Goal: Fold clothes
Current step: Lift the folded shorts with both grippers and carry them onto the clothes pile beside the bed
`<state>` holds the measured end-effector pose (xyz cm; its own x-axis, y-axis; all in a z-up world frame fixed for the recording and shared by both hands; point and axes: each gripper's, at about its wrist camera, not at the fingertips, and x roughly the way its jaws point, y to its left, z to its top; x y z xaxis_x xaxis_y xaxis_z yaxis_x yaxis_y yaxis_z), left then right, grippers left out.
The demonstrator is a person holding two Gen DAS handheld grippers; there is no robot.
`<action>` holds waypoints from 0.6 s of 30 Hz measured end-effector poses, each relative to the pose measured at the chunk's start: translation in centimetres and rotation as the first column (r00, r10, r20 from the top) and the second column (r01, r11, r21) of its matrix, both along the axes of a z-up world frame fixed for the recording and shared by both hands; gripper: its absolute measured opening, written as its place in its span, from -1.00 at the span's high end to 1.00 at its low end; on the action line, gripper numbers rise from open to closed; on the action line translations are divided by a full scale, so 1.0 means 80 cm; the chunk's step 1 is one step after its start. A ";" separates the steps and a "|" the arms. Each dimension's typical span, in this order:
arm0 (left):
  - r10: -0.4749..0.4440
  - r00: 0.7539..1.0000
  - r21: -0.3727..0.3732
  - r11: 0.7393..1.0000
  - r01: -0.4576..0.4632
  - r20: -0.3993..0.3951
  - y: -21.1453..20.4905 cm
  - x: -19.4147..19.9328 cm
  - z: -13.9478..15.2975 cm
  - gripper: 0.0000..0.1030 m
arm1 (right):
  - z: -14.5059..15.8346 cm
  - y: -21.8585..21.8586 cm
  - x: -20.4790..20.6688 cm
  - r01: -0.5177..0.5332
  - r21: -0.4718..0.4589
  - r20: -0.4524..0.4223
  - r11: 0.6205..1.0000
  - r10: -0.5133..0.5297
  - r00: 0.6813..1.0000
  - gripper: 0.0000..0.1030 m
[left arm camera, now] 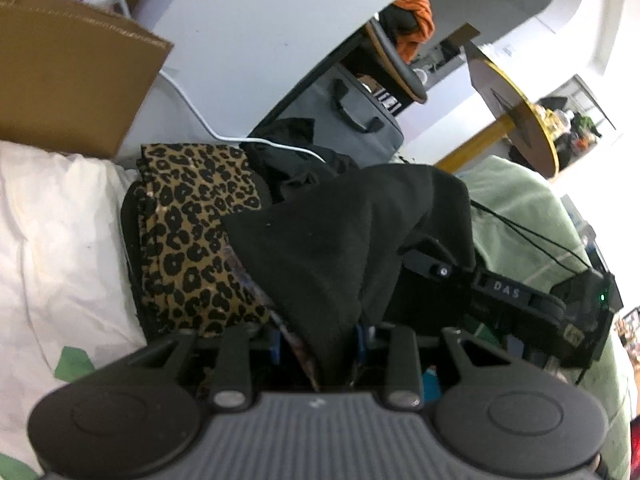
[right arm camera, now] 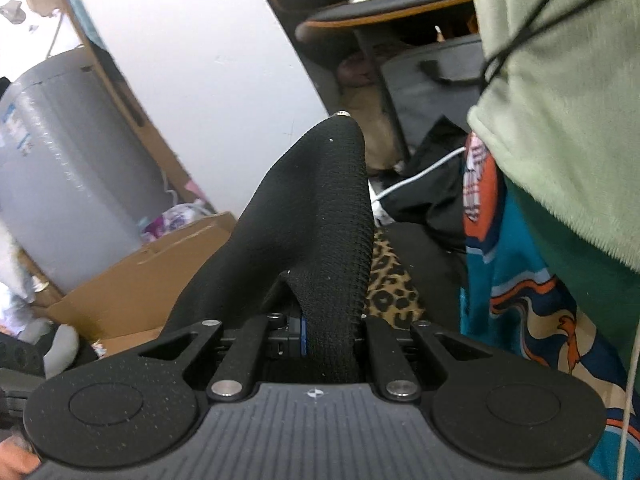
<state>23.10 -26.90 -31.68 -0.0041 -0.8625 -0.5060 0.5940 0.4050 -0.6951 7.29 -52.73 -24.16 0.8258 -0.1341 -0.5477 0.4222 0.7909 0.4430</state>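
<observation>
My left tool [left arm camera: 320,344] and right tool [right arm camera: 320,340] are black with round pads, silver screws, blue bits, and ridged grey middles.

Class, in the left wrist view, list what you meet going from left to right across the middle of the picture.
White crumpled bedding → leopard-print brown and black garment → black knit garment held in the left gripper → right gripper → pale green fleece fabric.

In the left wrist view, the knit garment [left arm camera: 320,248] rises from the left gripper [left arm camera: 320,344] near the camera, with the patterned cloth [left arm camera: 192,232] to its left, the pillow [left arm camera: 52,232] further left, the cardboard box [left arm camera: 68,68] behind it, and the right gripper [left arm camera: 520,292] to the right.
</observation>
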 end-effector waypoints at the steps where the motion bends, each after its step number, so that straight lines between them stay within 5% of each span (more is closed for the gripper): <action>1: 0.005 1.000 -0.002 1.000 -0.005 -0.006 -0.003 0.003 -0.004 0.34 | -0.004 -0.002 0.002 0.007 -0.002 -0.001 1.000 -0.007 1.000 0.85; 18: 0.079 0.994 -0.031 0.996 -0.082 -0.080 -0.036 0.067 -0.056 0.34 | -0.042 -0.036 0.057 0.065 0.000 -0.026 0.998 -0.065 0.998 0.84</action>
<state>28.43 -29.77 -36.13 0.0276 -0.8783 -0.4773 0.5036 0.4247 -0.7523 11.82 -55.58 -27.52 0.8009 -0.1864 -0.5690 0.4838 0.7614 0.4316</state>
